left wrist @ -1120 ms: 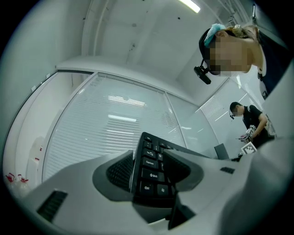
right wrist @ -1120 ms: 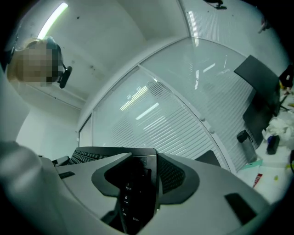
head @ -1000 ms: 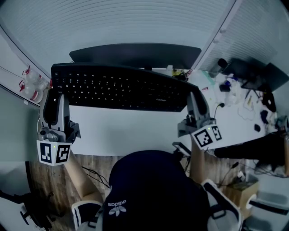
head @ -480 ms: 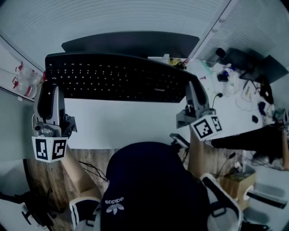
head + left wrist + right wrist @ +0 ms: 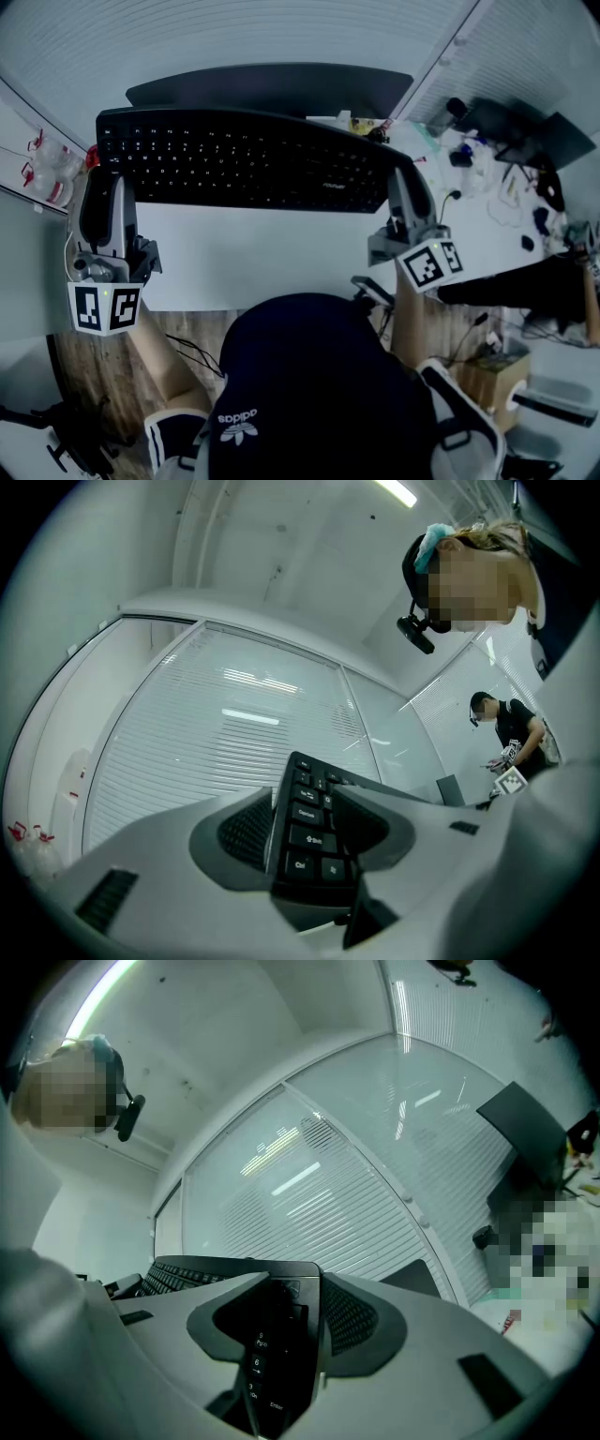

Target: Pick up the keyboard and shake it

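The black keyboard [image 5: 244, 164] is held in the air above the white desk [image 5: 253, 262], lengthwise between the two grippers. My left gripper [image 5: 103, 180] is shut on its left end. In the left gripper view the Ctrl and Shift keys [image 5: 314, 841] sit clamped between the jaws of that gripper [image 5: 305, 822]. My right gripper [image 5: 401, 186] is shut on the right end. In the right gripper view the number-pad edge [image 5: 267, 1354] is pinched inside that gripper [image 5: 286, 1321]. Both grippers point slightly upward.
A dark monitor [image 5: 272, 86] stands just behind the keyboard. Bottles [image 5: 42, 178] sit at the far left, and a cluttered desk [image 5: 506, 178] lies to the right. The wearer's dark cap [image 5: 319, 394] fills the bottom. Another person [image 5: 514, 733] stands far off.
The whole head view has slid a little, so keyboard, monitor and grippers sit higher in the picture. The keyboard stays clamped at both ends in the same pose.
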Demonstrator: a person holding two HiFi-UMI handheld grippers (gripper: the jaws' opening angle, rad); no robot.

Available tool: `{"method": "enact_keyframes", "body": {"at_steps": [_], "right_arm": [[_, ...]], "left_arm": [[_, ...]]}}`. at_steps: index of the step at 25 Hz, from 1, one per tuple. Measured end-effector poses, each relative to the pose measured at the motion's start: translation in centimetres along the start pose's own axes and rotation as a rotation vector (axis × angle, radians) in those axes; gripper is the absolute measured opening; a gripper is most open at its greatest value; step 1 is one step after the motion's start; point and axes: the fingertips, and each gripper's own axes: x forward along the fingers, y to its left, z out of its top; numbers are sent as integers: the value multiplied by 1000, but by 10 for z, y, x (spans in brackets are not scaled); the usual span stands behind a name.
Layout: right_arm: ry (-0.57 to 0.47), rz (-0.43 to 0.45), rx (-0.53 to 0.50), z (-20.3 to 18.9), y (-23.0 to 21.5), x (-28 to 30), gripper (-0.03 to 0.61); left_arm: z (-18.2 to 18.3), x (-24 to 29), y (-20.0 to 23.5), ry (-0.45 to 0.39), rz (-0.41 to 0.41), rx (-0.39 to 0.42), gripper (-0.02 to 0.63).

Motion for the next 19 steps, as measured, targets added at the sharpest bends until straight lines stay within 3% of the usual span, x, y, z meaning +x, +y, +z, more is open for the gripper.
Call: {"method": "enact_keyframes", "body": {"at_steps": [19], "right_arm": [[11,-33,-27,-1,1,0,156]], "left_arm": [[-11,2,8,0,-17,-37,201]]}}
